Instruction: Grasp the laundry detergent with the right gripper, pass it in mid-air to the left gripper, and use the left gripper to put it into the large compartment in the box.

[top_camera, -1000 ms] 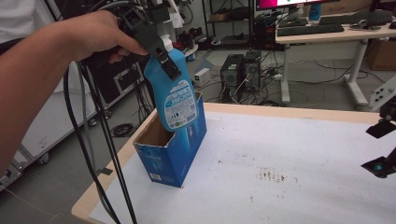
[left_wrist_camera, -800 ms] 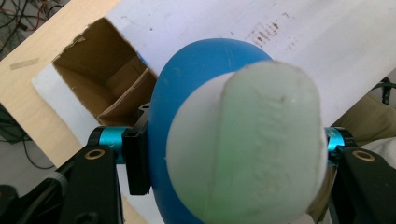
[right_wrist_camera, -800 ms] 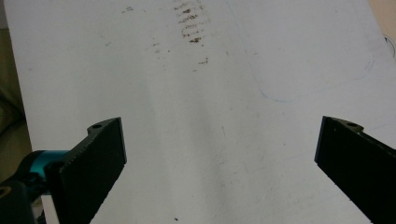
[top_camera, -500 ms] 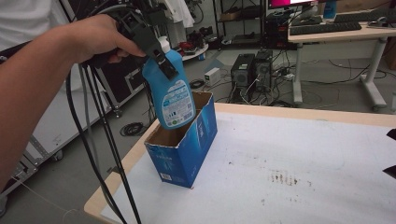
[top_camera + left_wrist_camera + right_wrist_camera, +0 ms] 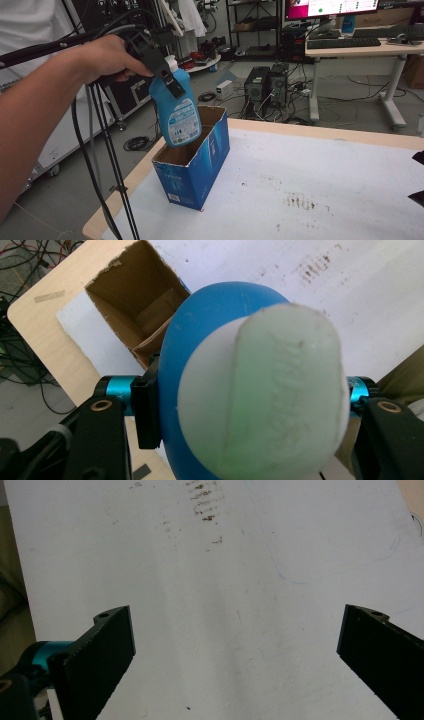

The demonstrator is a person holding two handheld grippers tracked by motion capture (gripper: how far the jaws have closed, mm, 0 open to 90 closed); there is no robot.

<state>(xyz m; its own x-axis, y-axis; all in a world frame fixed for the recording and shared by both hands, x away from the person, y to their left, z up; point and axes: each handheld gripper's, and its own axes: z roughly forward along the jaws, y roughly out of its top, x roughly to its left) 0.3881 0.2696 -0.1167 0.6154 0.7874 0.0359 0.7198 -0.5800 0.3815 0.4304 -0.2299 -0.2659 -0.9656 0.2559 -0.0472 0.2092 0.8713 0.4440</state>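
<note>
A blue bottle [image 5: 180, 117] with a white cap and a printed label hangs tilted over the open top of a blue cardboard box [image 5: 200, 165]. Its base is level with the box's mouth. My left gripper [image 5: 172, 82], held in a hand at the upper left, is shut on the bottle's neck. In the left gripper view the white cap [image 5: 260, 395] faces the camera between the jaws of the left gripper [image 5: 250, 410], with the brown inside of the box [image 5: 135, 305] beyond. My right gripper [image 5: 235, 655] stands wide open over bare white table and appears at the far right [image 5: 419, 177].
The box stands at the left corner of the white-topped table [image 5: 325, 175], close to its wooden edge [image 5: 125, 190]. Dark stains [image 5: 300, 201] mark the table's middle. Black cables [image 5: 105, 150] hang from the left gripper. Desks and computers stand on the floor behind.
The bottle stays over the box's mouth, tilted a little more. The right gripper has slid out toward the right edge of the high view.
</note>
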